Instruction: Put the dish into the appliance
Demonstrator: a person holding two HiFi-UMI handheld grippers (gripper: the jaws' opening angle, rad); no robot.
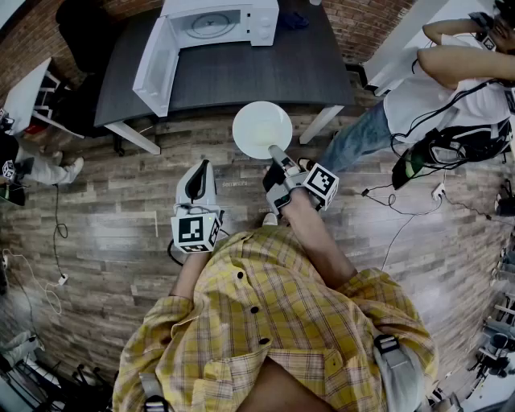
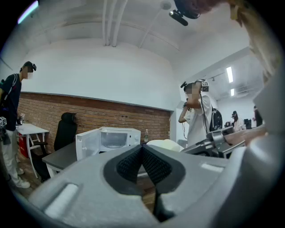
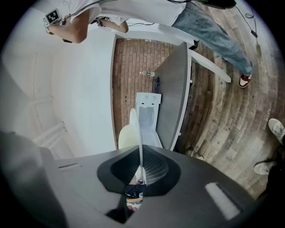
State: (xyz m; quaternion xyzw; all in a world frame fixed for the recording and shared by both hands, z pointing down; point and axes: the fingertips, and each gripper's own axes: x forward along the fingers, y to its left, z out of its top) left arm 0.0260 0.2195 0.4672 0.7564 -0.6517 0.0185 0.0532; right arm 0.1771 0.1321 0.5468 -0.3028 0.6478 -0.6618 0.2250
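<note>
While the right gripper (image 1: 278, 154) pinches the plate (image 1: 261, 129) by its rim over the floor (image 1: 121, 209), the open microwave (image 1: 219, 22) sits at 11 o'clock on the table (image 1: 273, 72); the left gripper (image 1: 201, 166) has its fingers pressed together, empty.

No text, label or number can be read anywhere.
</note>
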